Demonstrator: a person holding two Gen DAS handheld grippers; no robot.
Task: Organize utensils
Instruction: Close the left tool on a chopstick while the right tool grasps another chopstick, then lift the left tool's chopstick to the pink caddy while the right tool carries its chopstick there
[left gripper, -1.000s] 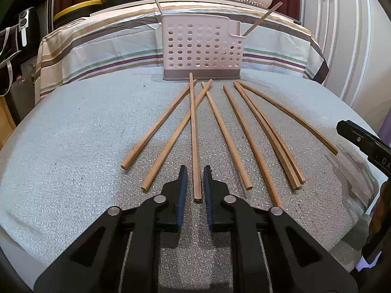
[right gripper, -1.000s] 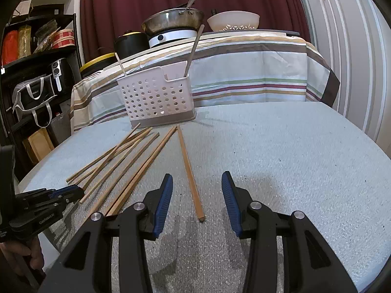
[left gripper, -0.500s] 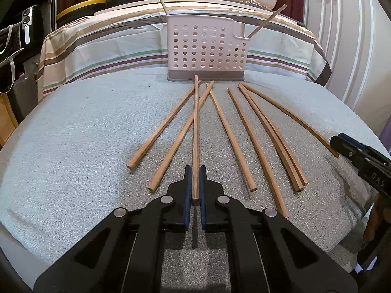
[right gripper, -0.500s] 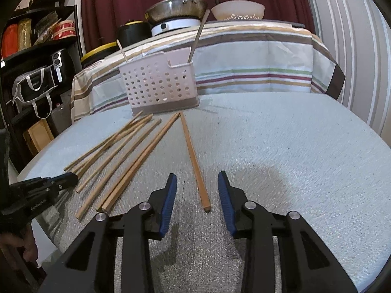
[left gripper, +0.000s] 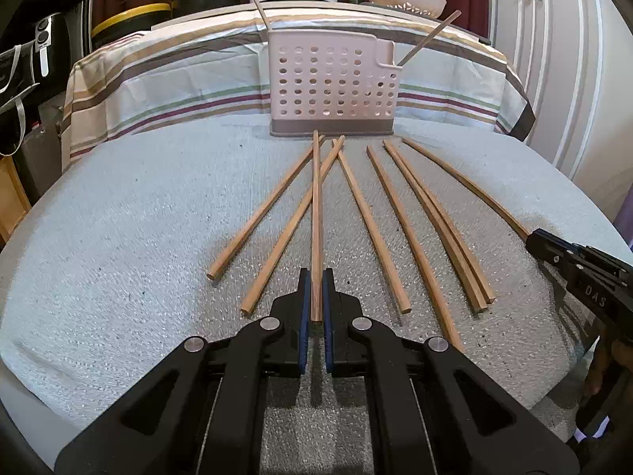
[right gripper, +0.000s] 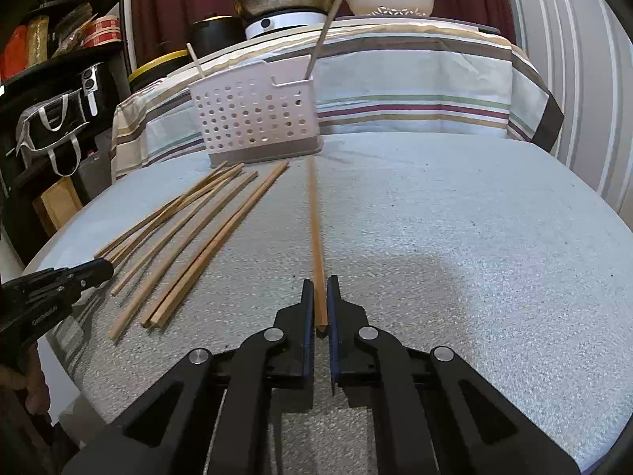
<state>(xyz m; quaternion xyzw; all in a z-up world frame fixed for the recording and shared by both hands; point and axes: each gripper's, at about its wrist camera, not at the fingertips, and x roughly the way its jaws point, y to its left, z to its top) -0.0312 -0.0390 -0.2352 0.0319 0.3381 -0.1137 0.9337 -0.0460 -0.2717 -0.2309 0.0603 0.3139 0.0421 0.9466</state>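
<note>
Right gripper (left gripper: 532, 239) marked "DAS", clamping chopstick (right gripper: 316, 245)

Black plastic left claw (left gripper: 315, 297), right claw (right gripper: 320, 304), blue pads, silver pivot screws

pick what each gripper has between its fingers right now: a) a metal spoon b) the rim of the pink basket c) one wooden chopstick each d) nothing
c: the left gripper is shut on one wooden chopstick, and the right gripper is shut on another chopstick.
</note>
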